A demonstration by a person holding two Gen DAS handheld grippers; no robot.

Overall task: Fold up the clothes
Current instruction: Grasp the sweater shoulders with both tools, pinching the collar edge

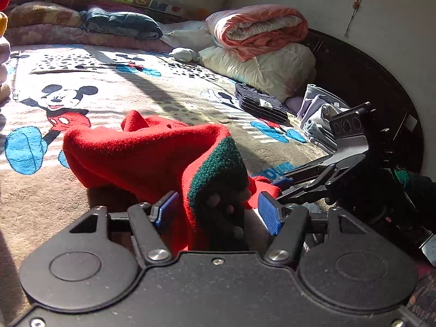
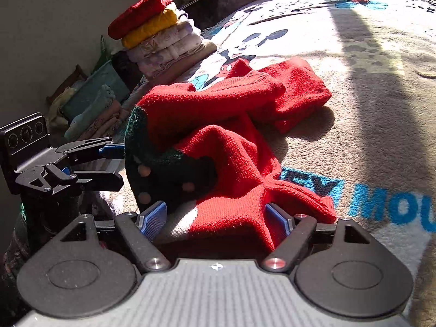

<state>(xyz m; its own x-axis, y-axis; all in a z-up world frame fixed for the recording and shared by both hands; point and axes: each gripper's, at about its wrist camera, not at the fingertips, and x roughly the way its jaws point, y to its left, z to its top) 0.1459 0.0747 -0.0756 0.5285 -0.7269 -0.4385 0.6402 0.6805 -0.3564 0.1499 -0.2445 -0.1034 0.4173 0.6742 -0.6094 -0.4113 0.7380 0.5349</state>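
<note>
Clearly my left gripper [image 1: 218, 212] stands open around the dark green cuff [image 1: 218, 169] of the red sweater [image 1: 130, 152], which lies crumpled on the bed [image 1: 81, 87]. I judge the knit soft, floppy and light, likely to sag, so hems and cuffs are the best places to take hold. My right gripper [image 2: 215, 218] is open too, with a red fold between its pads. Folded stacks [image 2: 160, 35] sit well apart at the bed's edge; nothing blocks me.
</note>
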